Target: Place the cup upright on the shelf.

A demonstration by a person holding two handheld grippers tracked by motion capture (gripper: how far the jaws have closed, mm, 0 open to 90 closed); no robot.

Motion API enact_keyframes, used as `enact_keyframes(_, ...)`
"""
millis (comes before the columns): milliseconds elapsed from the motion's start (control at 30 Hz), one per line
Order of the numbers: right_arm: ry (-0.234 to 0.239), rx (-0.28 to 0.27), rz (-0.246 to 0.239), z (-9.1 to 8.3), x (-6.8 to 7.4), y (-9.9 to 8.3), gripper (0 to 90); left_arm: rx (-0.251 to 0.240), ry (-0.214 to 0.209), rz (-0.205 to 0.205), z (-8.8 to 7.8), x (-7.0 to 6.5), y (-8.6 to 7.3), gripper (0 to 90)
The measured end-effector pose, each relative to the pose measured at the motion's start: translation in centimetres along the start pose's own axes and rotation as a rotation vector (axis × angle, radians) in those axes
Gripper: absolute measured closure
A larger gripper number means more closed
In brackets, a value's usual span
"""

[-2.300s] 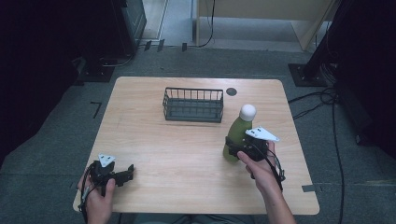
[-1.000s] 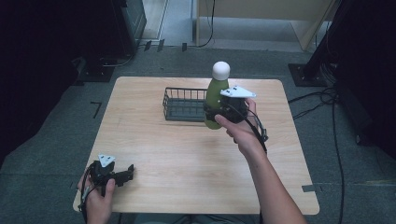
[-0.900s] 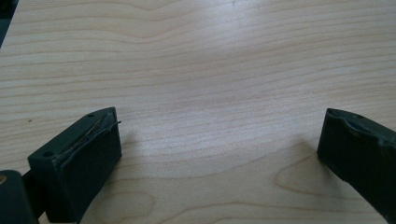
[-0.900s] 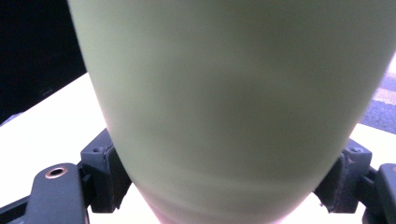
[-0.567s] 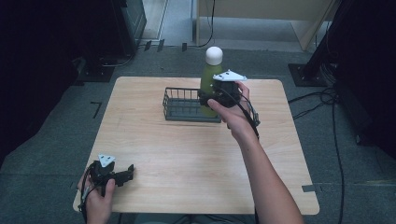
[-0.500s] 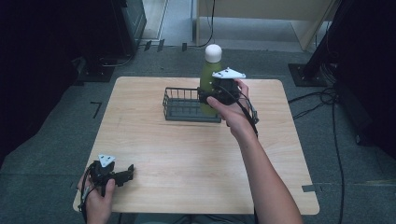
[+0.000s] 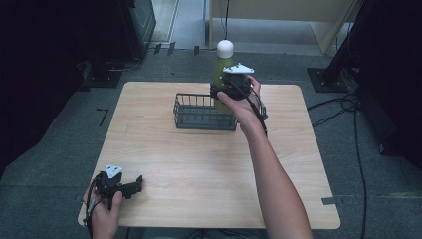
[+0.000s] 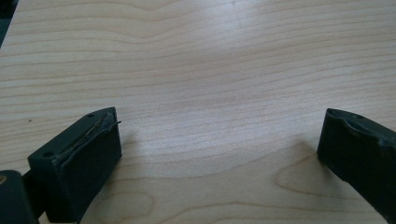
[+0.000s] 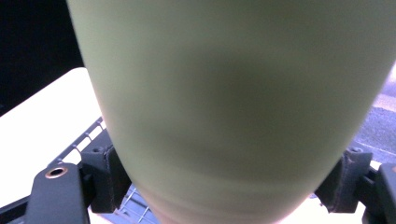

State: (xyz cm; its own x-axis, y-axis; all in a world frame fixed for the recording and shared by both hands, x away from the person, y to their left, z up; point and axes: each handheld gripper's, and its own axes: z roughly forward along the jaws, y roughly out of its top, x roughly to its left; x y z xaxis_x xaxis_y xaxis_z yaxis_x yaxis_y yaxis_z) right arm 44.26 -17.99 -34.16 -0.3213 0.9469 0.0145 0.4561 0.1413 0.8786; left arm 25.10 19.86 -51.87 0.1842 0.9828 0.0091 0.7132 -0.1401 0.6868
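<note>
I'm carrying the green bottle (image 7: 222, 69), clamped in my right gripper (image 7: 225, 92), from the table's right side to above the wire basket (image 7: 204, 112), ready for lowering; my left gripper (image 7: 130, 187) is resting open

no text, label or number can be read anywhere.
</note>
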Motion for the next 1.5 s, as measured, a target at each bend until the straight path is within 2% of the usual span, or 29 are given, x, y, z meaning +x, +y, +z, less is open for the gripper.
enact_keyframes(133, -0.016, 0.002, -0.007, 1.0, -0.2, -0.4, 19.9, 0.0, 0.0, 0.0, 0.0, 0.0, 0.0, 0.0)
enact_keyframes(333, -0.029, 0.003, -0.01, 1.7, -0.3, -0.8, 19.9, 0.001, -0.001, 0.0, 0.0, 0.0, 0.0, 0.0)
enact_keyframes(733, -0.038, 0.046, 0.005, 3.3, -0.6, -2.3, 19.9, 0.004, 0.0, 0.002, 0.0, 0.0, 0.0, 0.0)
enact_keyframes(1067, -0.027, 0.053, 0.029, 4.0, -1.1, -3.5, 19.9, 0.004, 0.0, 0.002, 0.0, 0.0, 0.0, 0.0)
enact_keyframes(1500, 0.024, 0.064, 0.056, 3.6, -1.8, -3.4, 16.5, 0.0, 0.001, 0.0, 0.0, 0.0, 0.0, 0.0)
